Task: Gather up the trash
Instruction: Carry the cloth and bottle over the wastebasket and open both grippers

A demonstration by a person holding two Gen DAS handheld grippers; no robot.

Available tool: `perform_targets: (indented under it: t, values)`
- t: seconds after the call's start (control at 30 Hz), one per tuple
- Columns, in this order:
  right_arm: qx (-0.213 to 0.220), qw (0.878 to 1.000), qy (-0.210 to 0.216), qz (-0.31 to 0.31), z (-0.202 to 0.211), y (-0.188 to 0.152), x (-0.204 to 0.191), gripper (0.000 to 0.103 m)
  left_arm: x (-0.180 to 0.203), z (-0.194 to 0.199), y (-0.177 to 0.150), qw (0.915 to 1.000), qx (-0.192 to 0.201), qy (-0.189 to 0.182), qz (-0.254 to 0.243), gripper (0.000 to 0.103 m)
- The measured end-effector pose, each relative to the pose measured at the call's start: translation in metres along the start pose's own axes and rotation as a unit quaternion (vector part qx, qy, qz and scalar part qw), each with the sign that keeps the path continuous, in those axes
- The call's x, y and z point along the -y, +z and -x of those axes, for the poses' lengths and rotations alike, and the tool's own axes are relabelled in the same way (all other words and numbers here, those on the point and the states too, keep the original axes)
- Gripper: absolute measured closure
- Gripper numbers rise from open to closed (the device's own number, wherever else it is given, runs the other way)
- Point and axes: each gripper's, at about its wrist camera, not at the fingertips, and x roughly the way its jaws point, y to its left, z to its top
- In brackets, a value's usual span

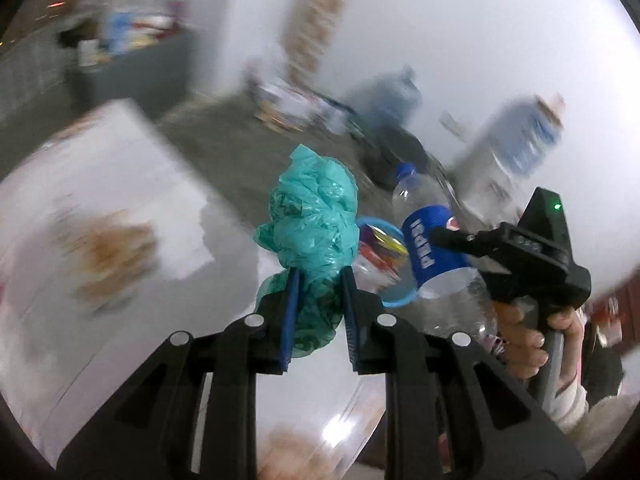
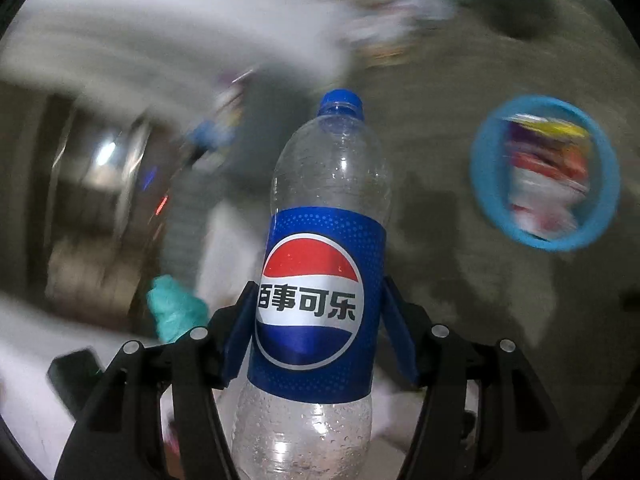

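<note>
My left gripper (image 1: 318,292) is clamped on a crumpled green bag (image 1: 312,216); my right gripper (image 2: 320,320) squeezes an empty cola bottle (image 2: 320,280) around its label. Beyond both, a blue bin (image 2: 484,184) of wrappers sits on the blurred grey floor (image 2: 440,220).

Teal crumpled bag (image 1: 316,216), blue-labelled clear bottle (image 2: 320,280) (red-white-blue roundel), light-blue bin rim (image 2: 486,200).
</note>
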Motion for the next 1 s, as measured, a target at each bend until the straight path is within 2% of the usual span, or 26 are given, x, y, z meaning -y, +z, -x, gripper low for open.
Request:
perform_targets:
  t: [0.07, 0.1, 0.2, 0.3, 0.37, 0.4, 0.43, 0.5, 0.57, 0.73, 0.87, 1.0]
  values:
    - [0.024, 0.998, -0.027, -0.06, 0.0, 0.011, 0.038, 0.044, 0.022, -0.051, 0.017, 0.9985, -0.046, -0.028, -0.012, 0.084]
    - [0.032, 0.995, -0.037, -0.091, -0.001, 0.017, 0.059, 0.044, 0.038, -0.084, 0.028, 0.997, -0.066, -0.029, -0.026, 0.084]
    - [0.053, 0.987, -0.057, -0.144, -0.006, 0.032, 0.097, 0.043, 0.06, -0.141, 0.045, 0.9924, -0.107, -0.052, -0.03, 0.084]
    - [0.073, 0.981, -0.077, -0.164, -0.016, 0.051, 0.117, 0.041, 0.084, -0.188, 0.059, 0.9904, -0.117, -0.056, -0.046, 0.083]
    - [0.092, 0.977, -0.108, -0.157, -0.03, 0.069, 0.129, 0.04, 0.092, -0.221, 0.065, 0.988, -0.13, -0.071, -0.044, 0.063]
    - [0.097, 0.974, -0.115, -0.167, -0.035, 0.076, 0.14, 0.033, 0.094, -0.239, 0.067, 0.9878, -0.137, -0.065, -0.037, 0.049]
    - [0.105, 0.97, -0.123, -0.181, -0.039, 0.079, 0.149, 0.03, 0.094, -0.253, 0.067, 0.9893, -0.134, -0.051, -0.027, 0.048]
    - [0.128, 0.958, -0.153, -0.207, -0.037, 0.084, 0.17, 0.029, 0.089, -0.268, 0.067, 0.9903, -0.13, -0.048, -0.007, 0.048]
    - [0.132, 0.955, -0.156, -0.216, -0.036, 0.084, 0.178, 0.029, 0.084, -0.272, 0.062, 0.9876, -0.141, -0.066, 0.019, 0.048]
    - [0.138, 0.957, -0.169, -0.189, -0.027, 0.083, 0.182, 0.029, 0.078, -0.255, 0.06, 0.9896, -0.121, -0.077, 0.012, 0.048]
    - [0.133, 0.961, -0.164, -0.176, -0.021, 0.079, 0.182, 0.029, 0.069, -0.216, 0.063, 0.9928, -0.09, -0.078, 0.014, 0.048]
    - [0.144, 0.964, -0.162, -0.153, -0.003, 0.074, 0.169, 0.029, 0.058, -0.157, 0.066, 0.9962, -0.043, -0.075, 0.014, 0.048]
